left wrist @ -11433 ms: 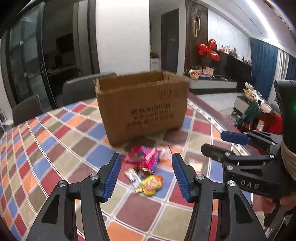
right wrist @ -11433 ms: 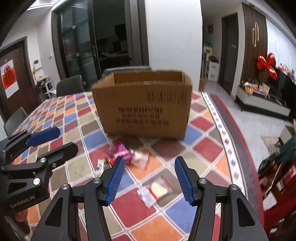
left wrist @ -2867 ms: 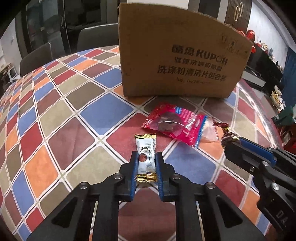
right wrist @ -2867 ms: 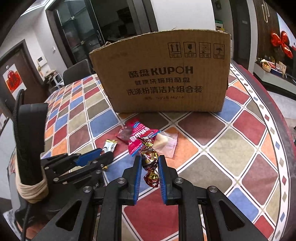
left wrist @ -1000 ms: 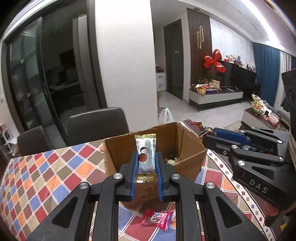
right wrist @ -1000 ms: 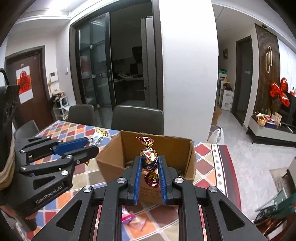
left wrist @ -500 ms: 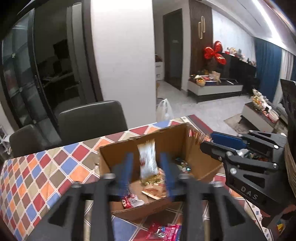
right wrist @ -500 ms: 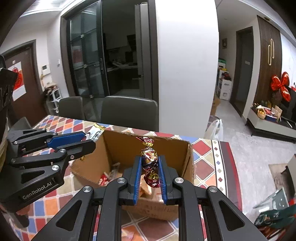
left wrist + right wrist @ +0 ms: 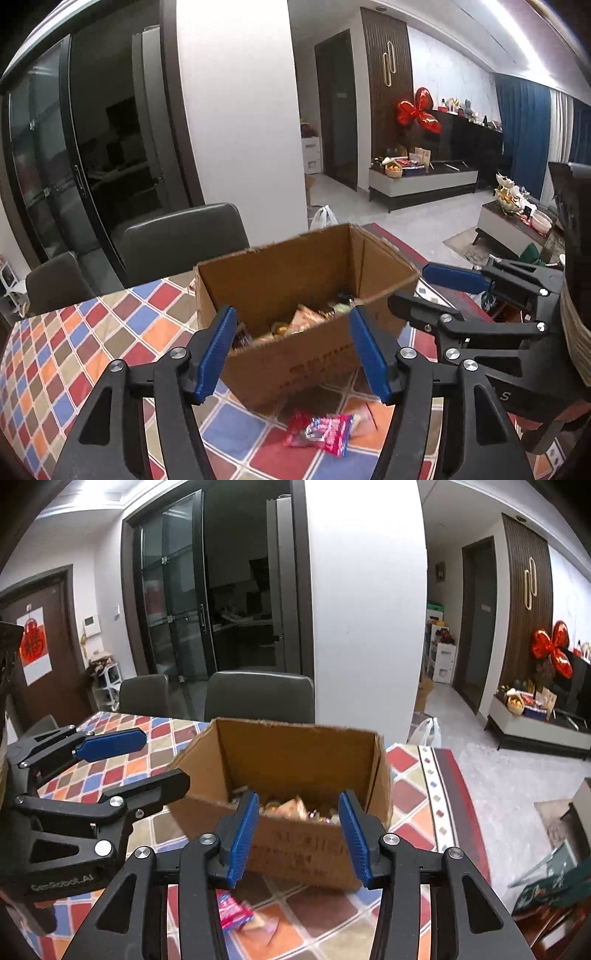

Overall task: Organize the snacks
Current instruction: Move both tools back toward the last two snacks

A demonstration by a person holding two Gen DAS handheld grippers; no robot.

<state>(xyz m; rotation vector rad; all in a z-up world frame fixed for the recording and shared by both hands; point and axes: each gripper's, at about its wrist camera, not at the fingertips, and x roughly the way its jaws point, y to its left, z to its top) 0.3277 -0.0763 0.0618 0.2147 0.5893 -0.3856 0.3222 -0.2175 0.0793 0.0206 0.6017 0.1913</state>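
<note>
Drop step judged done: left gripper [image 9: 291,350] and right gripper [image 9: 297,834] both above near rim of cardboard box [image 9: 295,354], jaws wide apart, nothing held. Box open-topped, mid worktop [image 9: 74,350], loose wrapped snacks [image 9: 295,323] heaped inside. Pink snack packet [image 9: 321,434] flat on worktop just near of box, crinkled, glossy. Next move, likely: lower one gripper to packet, pinch edge, lift into box.

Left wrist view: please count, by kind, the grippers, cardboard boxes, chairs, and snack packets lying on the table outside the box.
Grippers: 2, left gripper, right gripper
Cardboard box: 1
Chairs: 2
Pink snack packet: 1
Total: 6
</note>
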